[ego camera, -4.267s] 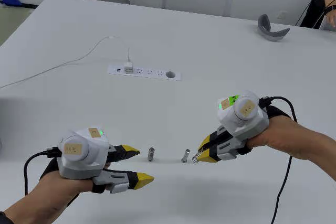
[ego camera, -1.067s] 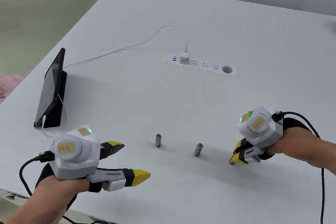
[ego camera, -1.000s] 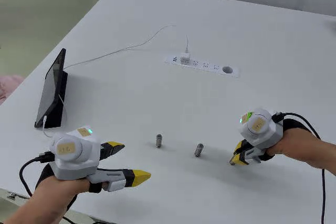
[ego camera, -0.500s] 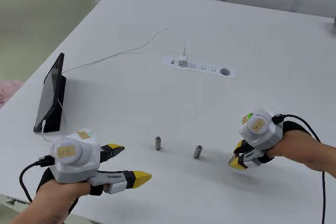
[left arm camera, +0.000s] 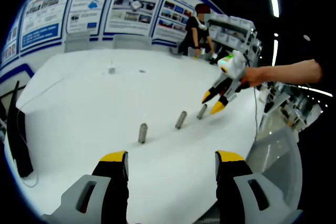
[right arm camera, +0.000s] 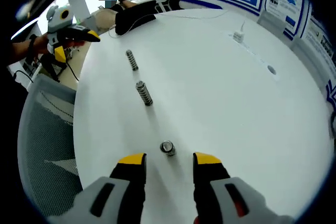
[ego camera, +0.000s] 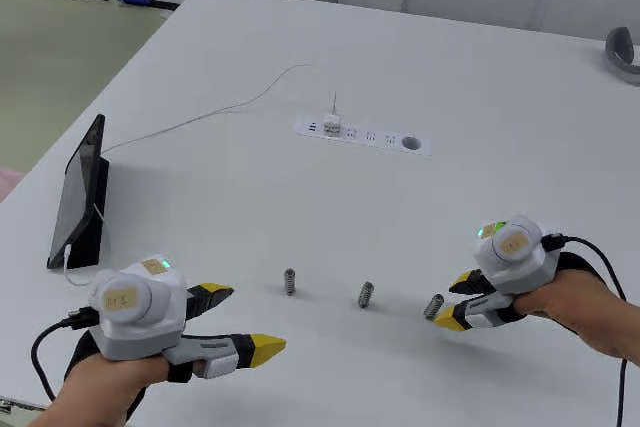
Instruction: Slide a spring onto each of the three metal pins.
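Your right gripper (ego camera: pixel 452 299), lower right in the head view, has its yellow-tipped jaws parted and empty. Just in front of the tips stands the nearest pin (right arm camera: pixel 167 148), a short upright cylinder with a shiny round top and wire coils around its shaft. Your left gripper (ego camera: pixel 245 319), lower left, is spread wide and holds nothing. Mid-frame, the middle pin (ego camera: pixel 366 294) and the left pin (ego camera: pixel 290 281) each wear a ribbed spring (right arm camera: pixel 143 93), upright on the smooth white table (ego camera: pixel 480 147).

On table (ego camera: pixel 520 117), row of left pin (ego camera: pixel 290 281), middle pin (ego camera: pixel 366 294), right pin (ego camera: pixel 433 306); power strip (ego camera: pixel 363 135) behind, tablet (ego camera: pixel 75 197) far left.
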`<state>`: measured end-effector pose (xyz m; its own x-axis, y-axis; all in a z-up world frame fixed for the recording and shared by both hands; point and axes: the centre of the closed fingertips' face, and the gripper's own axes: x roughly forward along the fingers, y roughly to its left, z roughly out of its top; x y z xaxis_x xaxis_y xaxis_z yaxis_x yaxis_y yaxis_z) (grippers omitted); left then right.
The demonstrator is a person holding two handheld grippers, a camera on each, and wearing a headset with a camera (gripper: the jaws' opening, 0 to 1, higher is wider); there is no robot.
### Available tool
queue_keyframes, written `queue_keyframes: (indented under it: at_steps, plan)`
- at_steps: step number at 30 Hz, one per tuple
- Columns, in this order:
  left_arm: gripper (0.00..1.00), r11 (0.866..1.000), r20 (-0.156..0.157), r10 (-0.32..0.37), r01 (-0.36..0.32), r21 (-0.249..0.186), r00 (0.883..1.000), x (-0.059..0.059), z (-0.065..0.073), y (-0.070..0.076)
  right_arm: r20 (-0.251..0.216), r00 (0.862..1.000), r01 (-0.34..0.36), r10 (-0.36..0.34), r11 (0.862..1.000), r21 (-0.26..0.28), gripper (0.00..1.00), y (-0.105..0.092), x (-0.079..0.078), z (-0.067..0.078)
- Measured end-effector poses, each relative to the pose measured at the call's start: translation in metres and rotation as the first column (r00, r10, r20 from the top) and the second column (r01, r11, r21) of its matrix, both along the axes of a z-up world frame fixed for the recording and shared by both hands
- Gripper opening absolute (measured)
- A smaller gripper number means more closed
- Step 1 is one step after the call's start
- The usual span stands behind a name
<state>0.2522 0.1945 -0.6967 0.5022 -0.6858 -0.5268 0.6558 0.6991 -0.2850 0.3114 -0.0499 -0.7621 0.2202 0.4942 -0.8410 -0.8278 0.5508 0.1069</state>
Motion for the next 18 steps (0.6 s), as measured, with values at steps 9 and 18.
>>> queue_keyframes:
  at_steps: [9,18]
  plan:
    - [0.69,1.000,-0.004,0.006,-0.006,-0.003,1.000,0.003,-0.001,0.003,0.047,0.994,0.096,-0.099,0.992,0.078,0.41,0.000,0.000,0.008]
    - [0.69,1.000,-0.008,0.024,-0.024,0.003,1.000,0.008,-0.005,0.008,0.045,0.971,0.220,-0.233,0.954,0.206,0.46,0.002,-0.002,0.016]
